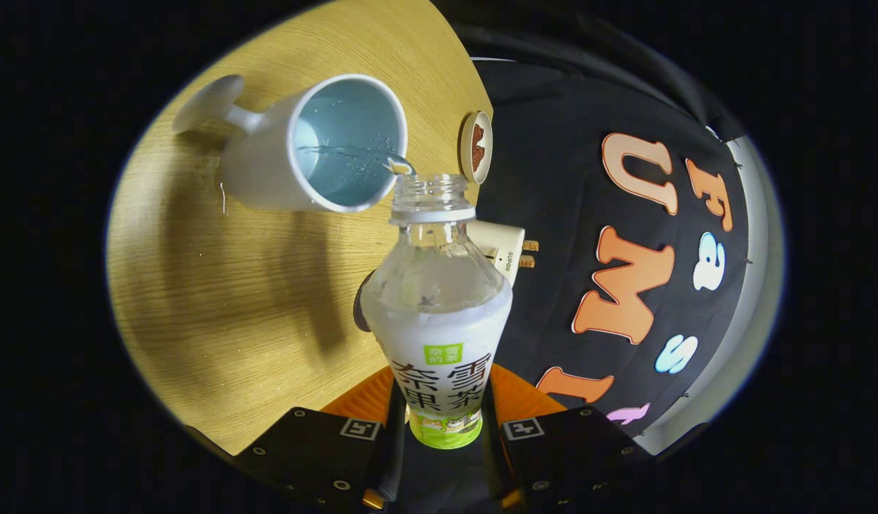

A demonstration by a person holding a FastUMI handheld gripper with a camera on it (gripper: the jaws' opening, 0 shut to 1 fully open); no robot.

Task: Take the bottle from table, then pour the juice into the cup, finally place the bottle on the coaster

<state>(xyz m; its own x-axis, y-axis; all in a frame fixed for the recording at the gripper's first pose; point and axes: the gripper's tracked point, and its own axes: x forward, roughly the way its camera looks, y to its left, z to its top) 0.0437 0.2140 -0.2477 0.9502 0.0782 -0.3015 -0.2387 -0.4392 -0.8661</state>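
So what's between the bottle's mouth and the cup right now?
In the gripper view, a thin stream of clear liquid bridges the bottle, held in the tongs, and the cup.

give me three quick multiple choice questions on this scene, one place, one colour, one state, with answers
1. Where is the bottle?
A. lying on the table
B. between the fingers of the tool
C. on the coaster

2. What colour is the inside of the cup?
A. red
B. pale blue
C. black

3. What state is the bottle's mouth in?
A. capped
B. open, liquid running into the cup
C. wrapped in foil

Answers: B, both fingers press its base; B, the cup's interior looks pale blue; B, no cap and a stream crosses the rim.
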